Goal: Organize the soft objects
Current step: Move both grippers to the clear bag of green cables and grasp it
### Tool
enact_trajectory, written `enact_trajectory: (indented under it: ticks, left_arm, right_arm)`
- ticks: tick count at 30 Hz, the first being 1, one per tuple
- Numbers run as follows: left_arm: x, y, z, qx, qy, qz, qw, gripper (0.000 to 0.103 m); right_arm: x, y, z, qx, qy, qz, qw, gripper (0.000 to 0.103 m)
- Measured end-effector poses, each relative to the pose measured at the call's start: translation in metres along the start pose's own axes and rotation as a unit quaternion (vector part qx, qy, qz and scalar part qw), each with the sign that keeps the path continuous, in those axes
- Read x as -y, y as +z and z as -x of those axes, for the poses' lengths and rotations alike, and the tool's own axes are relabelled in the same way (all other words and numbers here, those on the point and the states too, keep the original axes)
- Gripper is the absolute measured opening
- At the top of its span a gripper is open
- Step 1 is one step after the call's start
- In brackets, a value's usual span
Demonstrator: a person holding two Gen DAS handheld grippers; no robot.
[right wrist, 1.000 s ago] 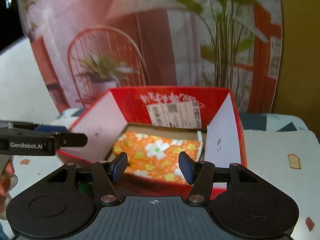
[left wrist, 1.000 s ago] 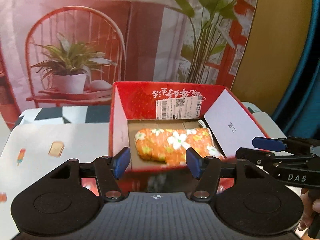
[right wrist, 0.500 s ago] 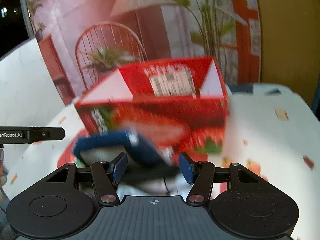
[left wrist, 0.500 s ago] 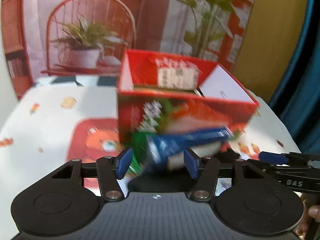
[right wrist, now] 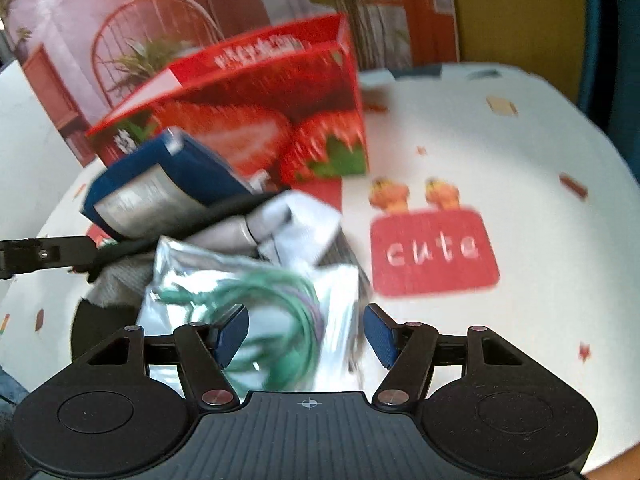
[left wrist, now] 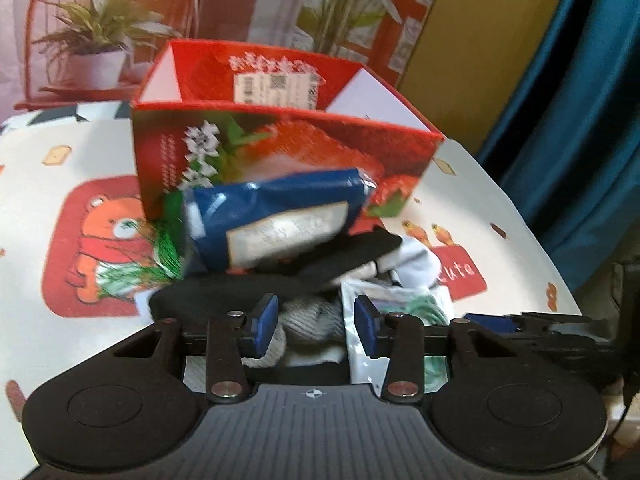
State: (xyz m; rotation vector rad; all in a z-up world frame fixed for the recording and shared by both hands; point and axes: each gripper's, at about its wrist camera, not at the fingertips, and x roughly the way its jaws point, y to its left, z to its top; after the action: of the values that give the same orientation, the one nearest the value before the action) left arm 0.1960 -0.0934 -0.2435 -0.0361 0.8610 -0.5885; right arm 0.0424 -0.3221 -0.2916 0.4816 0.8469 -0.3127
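The tabletop (left wrist: pixel 60 200), covered in a white cartoon-print cloth, is filling both views. At its far side the red strawberry box (left wrist: pixel 280 152) is standing upright with its top open. Leaning against the box's near wall, the blue packet (left wrist: pixel 272 208) is tilting on top of a heap of soft things. Under it a black cloth (left wrist: pixel 340 252) is spreading across, with a white sock (left wrist: pixel 416 268) poking out to the right and a grey knitted piece (left wrist: pixel 316 320) at the near edge. Just right of that, the clear bag of green cord (right wrist: pixel 260 292) is lying at the front of the heap. The left hand-held gripper (left wrist: pixel 316 320) is closing, pads still apart around the grey knit. The right hand-held gripper (right wrist: pixel 306 334) is opening, pads astride the clear bag without pressing it.
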Motion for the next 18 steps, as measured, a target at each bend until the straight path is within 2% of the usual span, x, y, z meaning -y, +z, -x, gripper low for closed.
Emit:
enact_trajectory:
  ticks: [10,18]
  left_arm:
    - [0.002,-0.015,-0.021,-0.046,-0.045,0.013,0.9979,0.043]
    - [0.001,-0.018,-0.032,-0.061,-0.052,0.029,0.9964,0.039]
  right_arm:
    - [-0.005,0.001,-0.006,-0.012,0.019,-0.022,1.000,0.060]
    - [-0.018,0.004,-0.009,-0.015,0.033,-0.003,0.999,0.058]
